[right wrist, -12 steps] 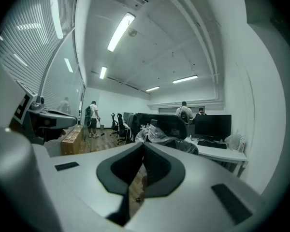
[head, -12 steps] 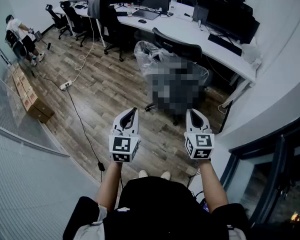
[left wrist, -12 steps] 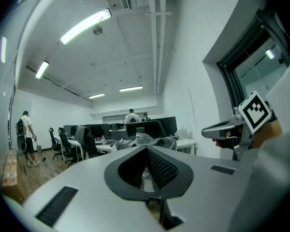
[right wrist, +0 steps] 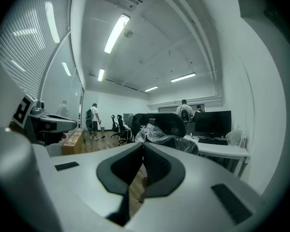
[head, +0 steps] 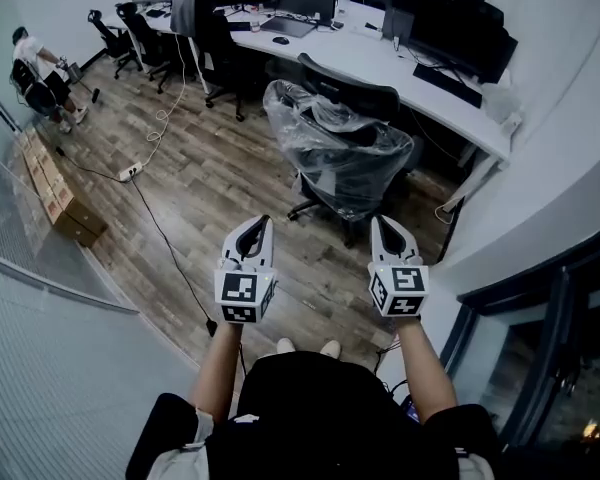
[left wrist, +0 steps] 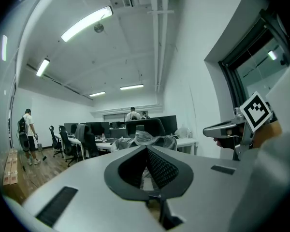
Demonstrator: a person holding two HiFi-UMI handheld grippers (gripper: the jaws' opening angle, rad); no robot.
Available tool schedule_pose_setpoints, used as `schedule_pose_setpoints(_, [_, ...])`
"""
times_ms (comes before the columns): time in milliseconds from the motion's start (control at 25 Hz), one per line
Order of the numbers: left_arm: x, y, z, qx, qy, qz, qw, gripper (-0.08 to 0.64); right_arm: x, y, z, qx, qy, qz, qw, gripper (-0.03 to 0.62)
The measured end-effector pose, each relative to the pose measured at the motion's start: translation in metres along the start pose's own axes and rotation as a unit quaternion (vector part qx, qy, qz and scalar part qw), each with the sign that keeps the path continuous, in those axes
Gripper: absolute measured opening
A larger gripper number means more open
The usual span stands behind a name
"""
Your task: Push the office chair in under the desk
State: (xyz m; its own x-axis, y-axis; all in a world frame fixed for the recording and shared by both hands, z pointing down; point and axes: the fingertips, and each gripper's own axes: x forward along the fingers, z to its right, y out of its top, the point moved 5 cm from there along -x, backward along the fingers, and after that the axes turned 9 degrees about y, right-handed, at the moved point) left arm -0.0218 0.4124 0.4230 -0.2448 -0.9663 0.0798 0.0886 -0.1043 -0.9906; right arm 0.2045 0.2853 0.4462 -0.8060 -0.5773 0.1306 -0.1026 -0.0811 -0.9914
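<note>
Holding left gripper [head: 261, 230] and right gripper [head: 383, 230] level, jaws of both clenched on nothing, short of the target | office chair [head: 345, 153]: plastic-wrapped, standing out from the worktop [head: 380, 63], not tucked under | risk: slipping on loose wrap, swivelling on castors, veering into the worktop leg [head: 477, 186].

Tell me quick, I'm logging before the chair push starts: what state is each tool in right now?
Left tool: closed, holding nothing.
Right tool: closed, holding nothing.
</note>
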Motion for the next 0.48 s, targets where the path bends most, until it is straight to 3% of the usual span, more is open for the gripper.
schedule_pose_setpoints(480, [0.008,-0.013,0.035,0.023,0.008,-0.008,0.9997,0.015,-0.004,-0.013,0.027,-0.017,0.02,-0.005,1.0,0.024])
